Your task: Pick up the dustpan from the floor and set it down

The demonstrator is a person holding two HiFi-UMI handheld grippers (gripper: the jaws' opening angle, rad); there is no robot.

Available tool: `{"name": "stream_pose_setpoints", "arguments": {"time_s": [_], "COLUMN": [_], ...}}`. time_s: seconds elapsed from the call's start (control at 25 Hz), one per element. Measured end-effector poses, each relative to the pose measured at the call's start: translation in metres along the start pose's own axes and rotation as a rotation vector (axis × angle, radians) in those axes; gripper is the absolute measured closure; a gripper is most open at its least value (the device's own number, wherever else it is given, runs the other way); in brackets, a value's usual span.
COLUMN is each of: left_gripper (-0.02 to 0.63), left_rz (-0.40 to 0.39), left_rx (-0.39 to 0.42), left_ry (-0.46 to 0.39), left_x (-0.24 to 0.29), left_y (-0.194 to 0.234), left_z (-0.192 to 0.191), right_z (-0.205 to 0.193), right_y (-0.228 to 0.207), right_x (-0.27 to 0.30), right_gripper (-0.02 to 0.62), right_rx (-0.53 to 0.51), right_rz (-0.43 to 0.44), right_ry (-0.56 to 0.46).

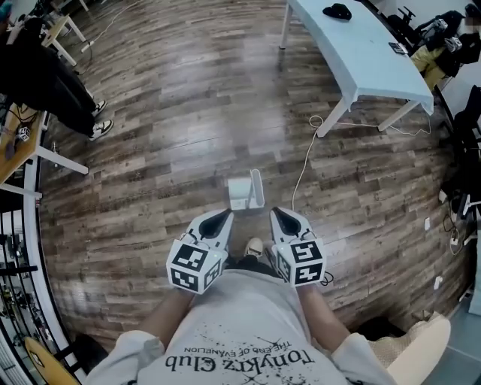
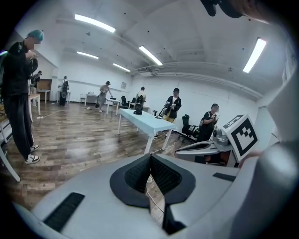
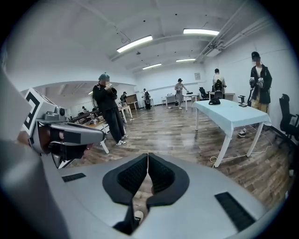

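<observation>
The white dustpan [image 1: 244, 192] stands on the wooden floor just ahead of both grippers in the head view; neither gripper view shows it. My left gripper [image 1: 223, 216] is held low in front of the person's body, its tips short of the dustpan, with nothing touching it. In its own view the black pads [image 2: 140, 172] meet at the tip, shut on nothing. My right gripper [image 1: 276, 213] hangs beside it, a little right of the dustpan. Its pads [image 3: 161, 175] are also pressed together with nothing between them.
A light blue table [image 1: 361, 53] with a black object [image 1: 337, 11] on it stands at the far right. A white cable [image 1: 304, 162] runs over the floor from it toward the dustpan. A person in black [image 1: 52, 83] stands at the far left beside a desk [image 1: 22, 150].
</observation>
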State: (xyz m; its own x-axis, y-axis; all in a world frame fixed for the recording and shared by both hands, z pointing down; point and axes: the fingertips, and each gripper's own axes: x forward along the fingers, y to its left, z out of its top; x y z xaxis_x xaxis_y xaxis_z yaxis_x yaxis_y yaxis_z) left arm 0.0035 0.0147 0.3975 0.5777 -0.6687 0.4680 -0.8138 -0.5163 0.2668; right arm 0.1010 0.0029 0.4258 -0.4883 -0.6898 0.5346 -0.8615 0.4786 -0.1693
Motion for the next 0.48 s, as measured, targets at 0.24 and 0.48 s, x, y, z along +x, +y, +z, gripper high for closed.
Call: {"name": "stream_pose_setpoints", "arguments": {"time_s": [0.24,0.48], "left_gripper": [0.583,0.583], "left_rz": [-0.042,-0.068], "left_rx": [0.025,0.021], "left_ry": [0.024,0.052], "left_x": [0.008,0.023], "left_y": [0.013,0.024], "left_z": [0.006,0.004], "right_z": [0.000,-0.001], "right_y": [0.001,-0.005], "right_x": [0.010,0.024], "right_gripper": [0.568,0.568], "right_rx": [0.022,0.034], "right_rz": [-0.042,-0.063], "right_ry": [0.019,0.039]}}
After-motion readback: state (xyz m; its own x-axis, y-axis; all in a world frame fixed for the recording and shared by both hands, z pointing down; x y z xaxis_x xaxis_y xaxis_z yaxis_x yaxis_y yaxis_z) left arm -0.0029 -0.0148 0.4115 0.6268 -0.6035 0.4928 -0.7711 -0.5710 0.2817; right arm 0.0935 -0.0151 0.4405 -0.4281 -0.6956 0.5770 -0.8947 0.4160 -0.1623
